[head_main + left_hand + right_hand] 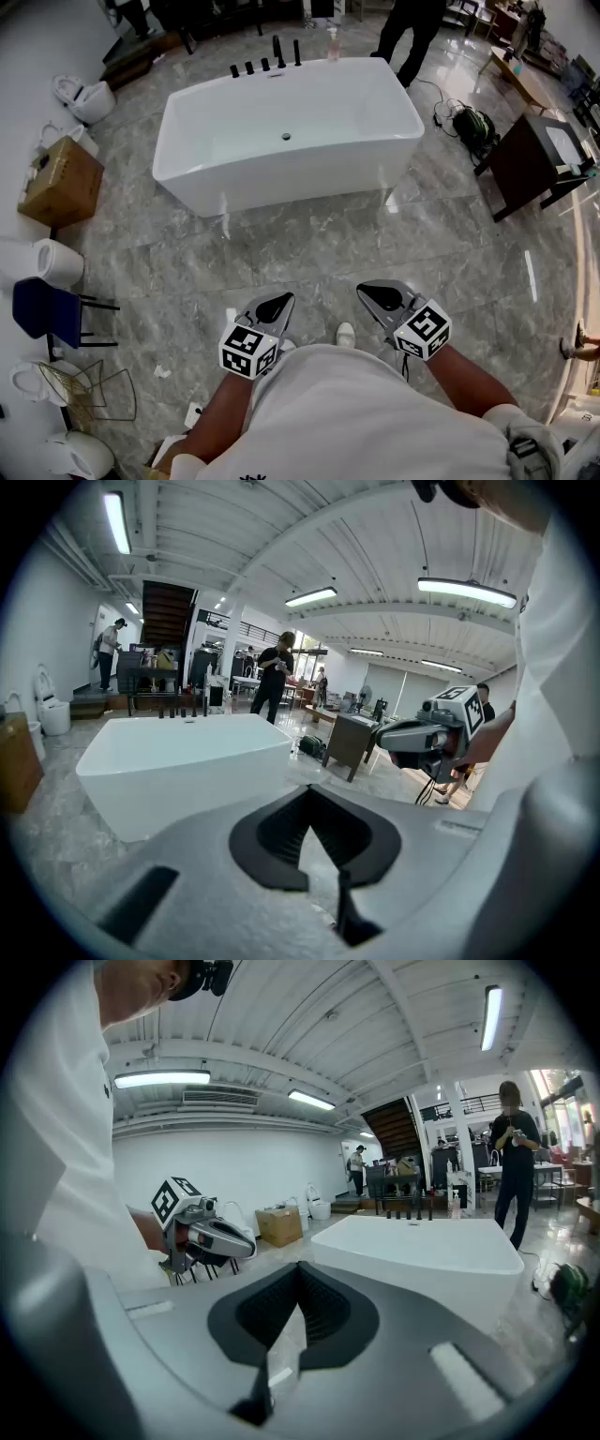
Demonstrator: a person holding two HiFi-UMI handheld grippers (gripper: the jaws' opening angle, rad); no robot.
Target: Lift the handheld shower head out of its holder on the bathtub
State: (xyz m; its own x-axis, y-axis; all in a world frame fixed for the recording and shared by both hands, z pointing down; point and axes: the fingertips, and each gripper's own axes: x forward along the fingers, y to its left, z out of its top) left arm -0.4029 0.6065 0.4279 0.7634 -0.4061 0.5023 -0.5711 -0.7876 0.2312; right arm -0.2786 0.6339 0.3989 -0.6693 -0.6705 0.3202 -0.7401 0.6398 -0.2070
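A white freestanding bathtub [281,141] stands on the marble floor well ahead of me. Black upright fittings [267,62] line its far rim; the tallest one [278,51] looks like the handheld shower head in its holder. The tub [178,761] also shows in the left gripper view, and the tub [422,1246] appears in the right gripper view with the fittings [412,1206] small at its back. My left gripper [274,306] and right gripper [382,296] are held close to my body, far from the tub. Both are shut with nothing between them.
A cardboard box [61,178], toilets [82,96] and a blue chair [45,312] line the left wall. A dark cabinet [530,164] and a bag [472,122] stand to the right. A person [412,37] stands behind the tub's far right corner.
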